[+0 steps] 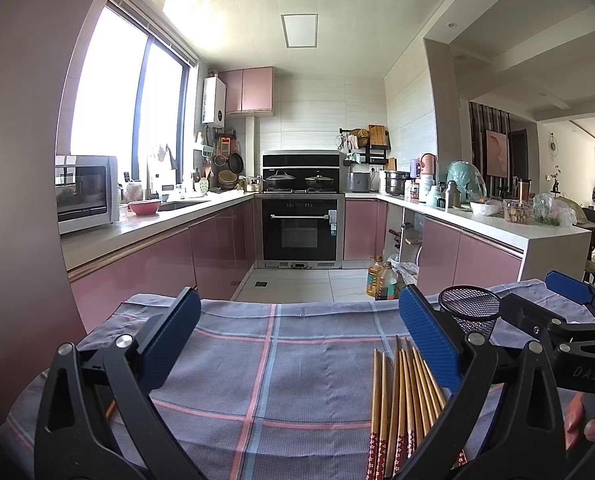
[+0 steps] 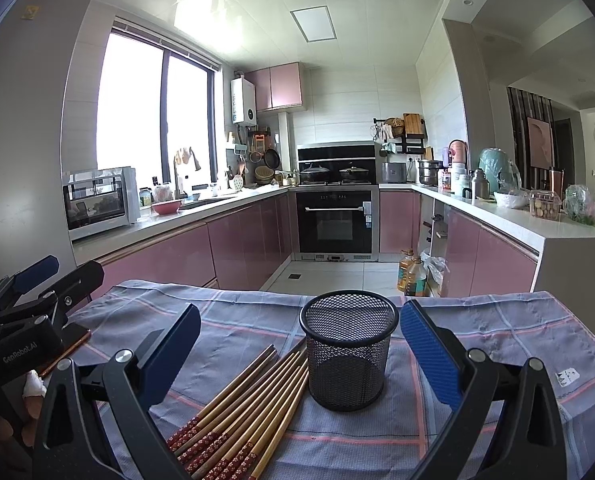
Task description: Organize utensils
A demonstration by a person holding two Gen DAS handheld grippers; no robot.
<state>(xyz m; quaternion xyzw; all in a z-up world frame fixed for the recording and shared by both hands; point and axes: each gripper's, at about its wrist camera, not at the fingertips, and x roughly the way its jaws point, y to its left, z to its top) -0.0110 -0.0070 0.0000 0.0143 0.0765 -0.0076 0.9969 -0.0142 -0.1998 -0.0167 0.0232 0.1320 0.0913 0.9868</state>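
Several wooden chopsticks (image 2: 241,404) with red patterned ends lie in a bunch on the checked cloth (image 2: 477,340), just left of an upright, empty black mesh holder (image 2: 347,350). My right gripper (image 2: 300,344) is open and empty, its jaws standing either side of the holder and the chopstick tips, above the cloth. My left gripper (image 1: 299,338) is open and empty over bare cloth (image 1: 257,360); the chopsticks (image 1: 401,404) lie by its right finger, and the holder (image 1: 470,308) stands behind that finger. The right gripper shows at the right edge of the left wrist view (image 1: 557,320).
The cloth covers a table whose far edge (image 2: 257,292) faces a kitchen floor. Oil bottles (image 2: 411,274) stand on the floor beyond. Pink cabinets, an oven and cluttered counters lie further back. A single chopstick (image 2: 67,350) lies on the cloth under the left gripper.
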